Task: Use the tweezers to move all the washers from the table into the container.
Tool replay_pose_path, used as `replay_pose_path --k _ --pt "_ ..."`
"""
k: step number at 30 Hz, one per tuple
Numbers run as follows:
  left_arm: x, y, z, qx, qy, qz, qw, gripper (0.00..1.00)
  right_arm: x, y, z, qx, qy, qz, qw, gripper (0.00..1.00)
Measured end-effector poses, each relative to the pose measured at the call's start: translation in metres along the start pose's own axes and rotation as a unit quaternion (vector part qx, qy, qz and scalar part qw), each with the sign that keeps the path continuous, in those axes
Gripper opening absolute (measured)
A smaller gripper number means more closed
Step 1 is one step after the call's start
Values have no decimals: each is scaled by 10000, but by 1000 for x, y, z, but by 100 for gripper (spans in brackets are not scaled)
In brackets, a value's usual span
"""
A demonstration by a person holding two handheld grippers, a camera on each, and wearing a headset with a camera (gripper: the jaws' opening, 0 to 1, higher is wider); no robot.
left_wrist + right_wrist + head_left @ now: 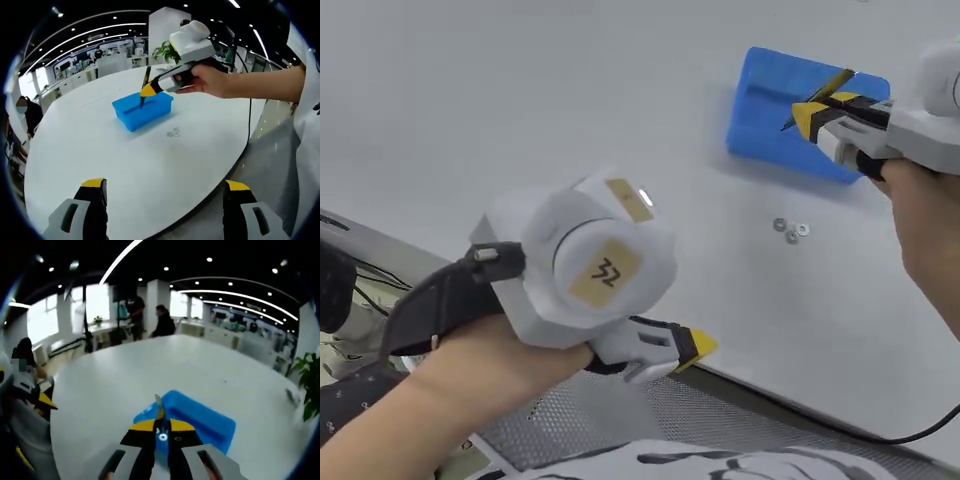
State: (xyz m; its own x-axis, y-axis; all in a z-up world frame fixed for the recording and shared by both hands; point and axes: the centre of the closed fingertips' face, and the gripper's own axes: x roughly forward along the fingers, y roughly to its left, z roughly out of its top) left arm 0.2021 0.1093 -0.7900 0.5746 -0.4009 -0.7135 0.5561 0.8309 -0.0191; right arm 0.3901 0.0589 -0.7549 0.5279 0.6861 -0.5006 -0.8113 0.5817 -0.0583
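Note:
Three small metal washers (791, 231) lie close together on the white table (520, 110), just in front of the blue container (770, 115). My right gripper (807, 115) is shut on the tweezers (828, 90), whose tips hang over the container's inside. The right gripper view looks down its shut jaws (162, 427) along the tweezers (158, 407) to the container (205, 425). My left gripper (692, 349) hovers at the table's near edge, open and holding nothing. Its own view (165, 200) takes in the container (142, 111), the washers (173, 133) and the right gripper (152, 90).
A perforated metal surface (620, 410) lies below the table's near edge. A cable (880, 435) trails from the right gripper past the edge. People and desks stand far off in the room (145, 310). Bare tabletop stretches left of the container.

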Motion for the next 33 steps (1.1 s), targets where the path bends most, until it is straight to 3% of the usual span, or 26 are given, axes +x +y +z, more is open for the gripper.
replay_pose_path --k 6,14,24,28,33 --pt "-1 4 0 12 -1 39 10000 99 -22 10 3 -46 24 152 9999 4" --pt "-1 7 3 20 -28 79 10000 99 -35 22 -31 83 383 183 9991 4" --pt "2 3 0 25 11 49 10000 99 -35 44 -65 275 806 394 9956 5" --pt "2 3 -1 13 22 54 10000 99 -33 46 -74 372 962 464 9936 5" --pt "3 4 -4 -6 57 70 10000 99 -32 44 -76 463 973 438 9932 5"
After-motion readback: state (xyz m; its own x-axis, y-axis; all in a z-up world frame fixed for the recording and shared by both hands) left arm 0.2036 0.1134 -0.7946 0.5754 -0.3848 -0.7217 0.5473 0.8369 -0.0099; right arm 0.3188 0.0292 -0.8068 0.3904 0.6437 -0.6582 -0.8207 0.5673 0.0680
